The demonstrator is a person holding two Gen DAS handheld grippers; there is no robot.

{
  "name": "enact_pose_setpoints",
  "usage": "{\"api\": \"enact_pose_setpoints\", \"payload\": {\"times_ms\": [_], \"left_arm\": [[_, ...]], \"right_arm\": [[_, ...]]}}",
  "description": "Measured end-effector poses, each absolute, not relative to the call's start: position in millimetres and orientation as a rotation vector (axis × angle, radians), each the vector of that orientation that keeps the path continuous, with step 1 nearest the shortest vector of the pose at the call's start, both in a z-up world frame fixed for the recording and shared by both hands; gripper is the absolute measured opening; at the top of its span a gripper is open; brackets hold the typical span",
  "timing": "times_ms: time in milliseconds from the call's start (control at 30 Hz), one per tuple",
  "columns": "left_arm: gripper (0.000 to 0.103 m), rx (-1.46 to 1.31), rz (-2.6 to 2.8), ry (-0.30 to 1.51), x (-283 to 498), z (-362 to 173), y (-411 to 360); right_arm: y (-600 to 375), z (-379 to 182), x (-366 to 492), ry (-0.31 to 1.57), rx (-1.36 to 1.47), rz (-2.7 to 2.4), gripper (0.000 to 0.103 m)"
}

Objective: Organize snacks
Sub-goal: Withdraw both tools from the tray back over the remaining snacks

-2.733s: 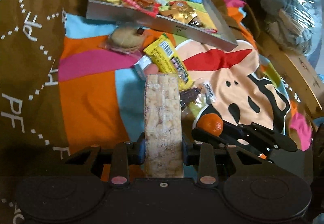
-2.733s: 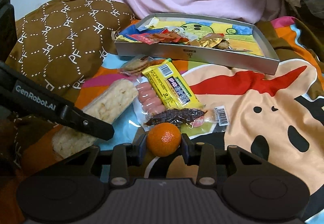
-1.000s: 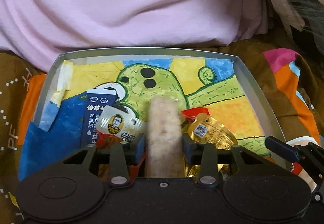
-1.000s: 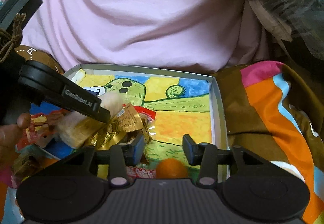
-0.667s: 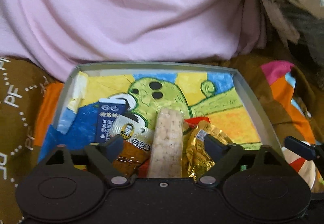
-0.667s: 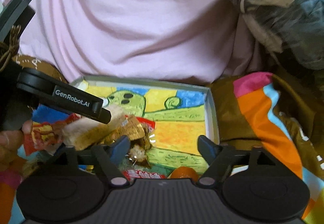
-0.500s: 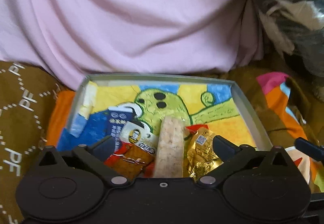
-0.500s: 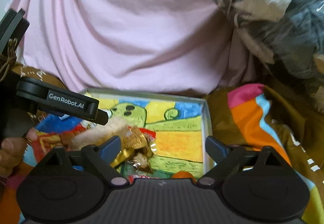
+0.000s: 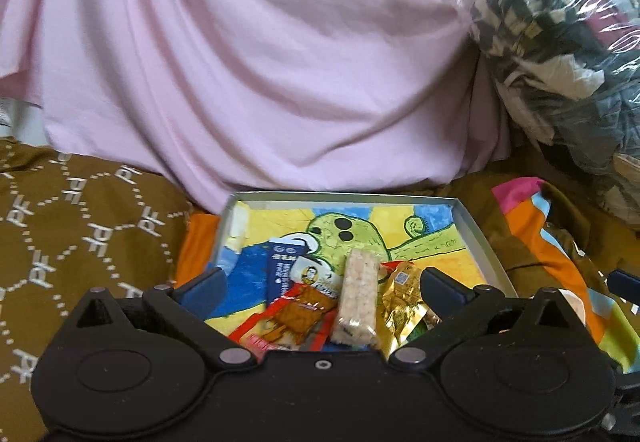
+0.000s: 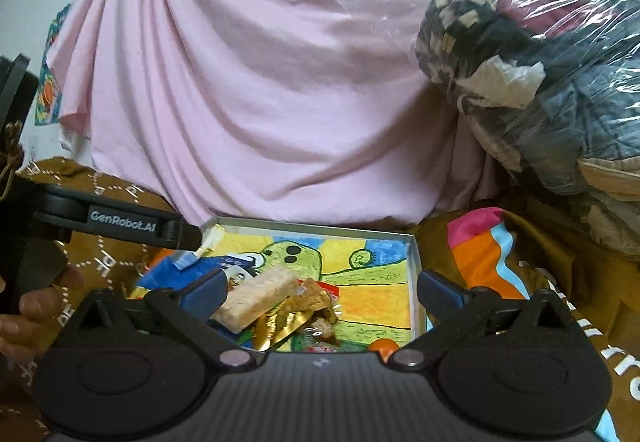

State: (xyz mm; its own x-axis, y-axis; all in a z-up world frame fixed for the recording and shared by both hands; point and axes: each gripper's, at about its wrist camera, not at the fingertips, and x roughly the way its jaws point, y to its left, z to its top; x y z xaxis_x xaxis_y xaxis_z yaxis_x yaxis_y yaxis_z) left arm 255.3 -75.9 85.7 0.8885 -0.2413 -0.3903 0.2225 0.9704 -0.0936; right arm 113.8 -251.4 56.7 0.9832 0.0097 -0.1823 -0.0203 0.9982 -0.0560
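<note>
A shallow grey tray [image 9: 482, 242] with a green cartoon drawing inside lies on the bed. In it a pale rice-crisp bar [image 9: 357, 298] rests on a red and orange packet [image 9: 296, 316], beside a gold foil packet [image 9: 404, 304] and a blue carton [image 9: 282, 268]. My left gripper [image 9: 322, 288] is open above the tray's near side, empty. In the right wrist view the tray [image 10: 413, 274] holds the bar [image 10: 258, 300] and a mandarin [image 10: 384, 345] at its near right corner. My right gripper [image 10: 320, 290] is open and empty above it.
A pink sheet [image 9: 256, 62] hangs behind the tray. A brown patterned cushion [image 9: 76, 226] lies to the left. A plastic-wrapped bundle of bedding [image 10: 540, 82] is stacked at the right. The colourful bedspread [image 10: 484, 254] runs along the right. The left gripper's arm [image 10: 116, 228] crosses the right view.
Both grippers opened and drew back and up from the tray. The rice-crisp bar left the left gripper and the mandarin left the right one; both now lie in the tray.
</note>
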Motion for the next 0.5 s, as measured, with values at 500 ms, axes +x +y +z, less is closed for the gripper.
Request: {"api": "enact_pose_setpoints", "payload": {"times_ms": [500], "left_arm": [[0.102,-0.030,-0.191,0.361,155,91,-41]], "right_arm": [[-236,62,31,0.150,-0.078,0.040,0.103]]}}
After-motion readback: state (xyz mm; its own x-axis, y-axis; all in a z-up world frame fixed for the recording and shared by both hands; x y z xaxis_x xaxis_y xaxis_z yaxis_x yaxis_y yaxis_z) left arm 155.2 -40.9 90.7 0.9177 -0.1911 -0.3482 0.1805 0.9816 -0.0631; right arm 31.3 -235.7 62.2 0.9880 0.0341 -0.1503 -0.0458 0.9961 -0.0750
